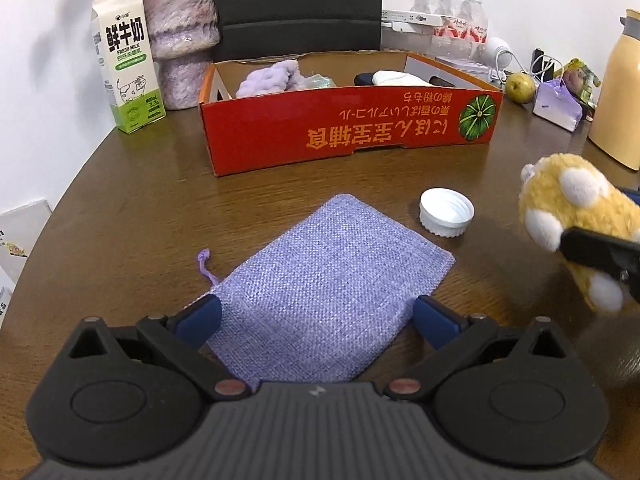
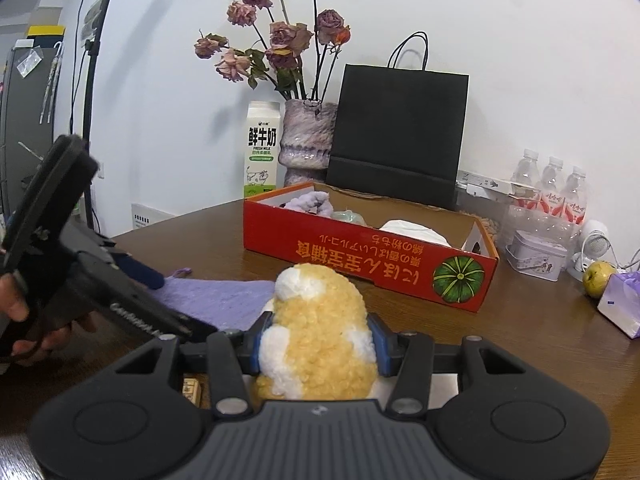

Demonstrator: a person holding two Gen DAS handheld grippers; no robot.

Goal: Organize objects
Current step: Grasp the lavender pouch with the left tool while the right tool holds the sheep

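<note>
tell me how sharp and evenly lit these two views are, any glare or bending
Left wrist: sharp centre, the table edge bows with fisheye curve, soft sheen near the white cap. Right wrist: the plush toy is crisp, the wall evenly lit, corners dark.

The milk carton [image 1: 127,62] at the upper left of the left wrist view bears large black characters "鲜牛奶", under them "FRESH MILK", a green band of small unreadable print, a cow drawing, and "3.3" low on its green base. The same carton [image 2: 262,148] stands left of centre in the right wrist view with the same words. The red box [image 1: 348,128] carries orange Japanese print upside down beside a green pumpkin picture; it cannot be read surely. The water bottles [image 1: 460,24] at the upper right have red labels too small to read.
</note>
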